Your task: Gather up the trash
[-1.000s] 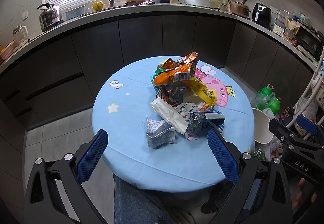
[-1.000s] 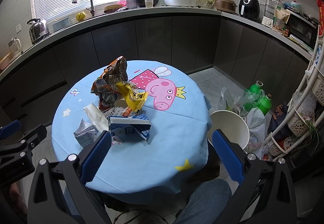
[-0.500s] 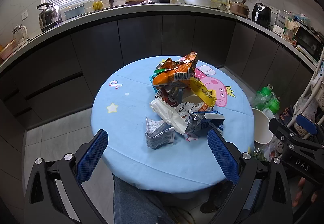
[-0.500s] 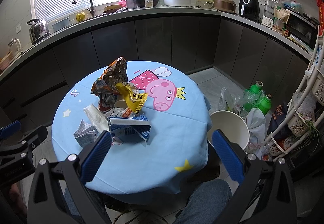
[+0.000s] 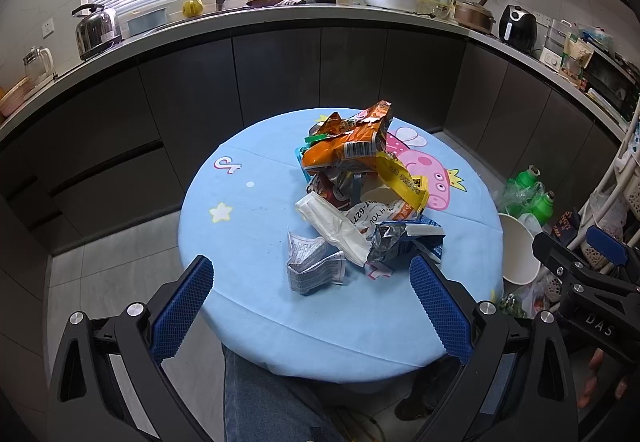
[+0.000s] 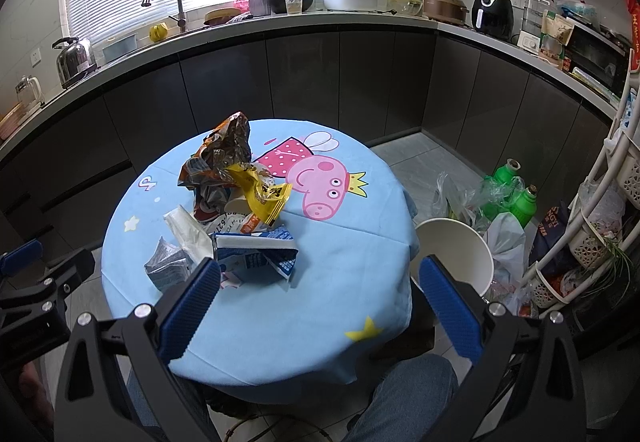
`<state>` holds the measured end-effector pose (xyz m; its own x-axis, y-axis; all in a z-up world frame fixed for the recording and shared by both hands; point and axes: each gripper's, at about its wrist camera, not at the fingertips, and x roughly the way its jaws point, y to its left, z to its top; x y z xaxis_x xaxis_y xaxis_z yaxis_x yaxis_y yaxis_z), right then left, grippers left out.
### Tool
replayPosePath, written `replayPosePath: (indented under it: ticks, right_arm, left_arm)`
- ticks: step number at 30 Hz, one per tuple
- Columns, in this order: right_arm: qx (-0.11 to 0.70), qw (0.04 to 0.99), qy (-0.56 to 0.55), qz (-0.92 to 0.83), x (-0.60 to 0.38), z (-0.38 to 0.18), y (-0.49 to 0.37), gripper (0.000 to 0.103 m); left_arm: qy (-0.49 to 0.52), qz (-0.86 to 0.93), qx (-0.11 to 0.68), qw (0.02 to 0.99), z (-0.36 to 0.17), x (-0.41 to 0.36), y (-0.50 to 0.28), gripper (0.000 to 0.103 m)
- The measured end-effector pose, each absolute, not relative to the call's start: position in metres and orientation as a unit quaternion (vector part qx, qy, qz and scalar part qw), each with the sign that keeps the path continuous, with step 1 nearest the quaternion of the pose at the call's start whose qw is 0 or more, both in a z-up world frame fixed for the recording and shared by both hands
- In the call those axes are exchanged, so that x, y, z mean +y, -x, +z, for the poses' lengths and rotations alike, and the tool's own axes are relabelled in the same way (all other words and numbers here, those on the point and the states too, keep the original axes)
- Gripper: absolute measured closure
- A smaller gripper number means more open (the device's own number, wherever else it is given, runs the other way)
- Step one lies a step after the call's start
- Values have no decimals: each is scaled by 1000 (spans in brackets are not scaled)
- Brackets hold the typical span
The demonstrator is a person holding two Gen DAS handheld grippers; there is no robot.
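A heap of trash lies on the round blue table (image 5: 256,226) (image 6: 340,306): an orange snack bag (image 5: 348,146) (image 6: 218,158), a yellow wrapper (image 5: 404,178) (image 6: 262,194), a white wrapper (image 5: 332,222) (image 6: 188,232), a crumpled grey printed wrapper (image 5: 314,264) (image 6: 166,266) and a blue-and-white carton (image 5: 404,242) (image 6: 256,254). My left gripper (image 5: 310,306) is open above the table's near edge, just short of the grey wrapper. My right gripper (image 6: 320,306) is open too, with nothing between its fingers, near the carton.
A white bin (image 6: 456,254) (image 5: 518,246) stands on the floor right of the table, beside green bottles (image 6: 508,190) and plastic bags. A white rack (image 6: 600,226) is at the far right. A person's jeans-clad leg (image 5: 260,398) is under the table's near edge. Dark cabinets ring the room.
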<state>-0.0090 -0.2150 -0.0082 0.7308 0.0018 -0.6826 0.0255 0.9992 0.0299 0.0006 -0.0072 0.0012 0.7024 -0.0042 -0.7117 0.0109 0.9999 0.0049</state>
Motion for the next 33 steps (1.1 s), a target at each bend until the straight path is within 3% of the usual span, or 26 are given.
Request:
replayPosePath:
  ticks: [16,24,28,33]
  right_arm:
    - [387,922,-24,13,-216,-20,-10,3]
    - [431,894,-3,118,-203,-62,-52,4]
    - [414,887,27,204,-184,-80,-76,4]
    - [399,876,111,247,-160,-99,-98,5]
  left_arm:
    - [8,-14,399,917,-6,0,-19,9]
    - [54,-53,412,908,-26,38,-38,9]
    - [51,-75,436,895,-49,43,-49,9]
    - [63,-87,469,877,-75,47,-67,21]
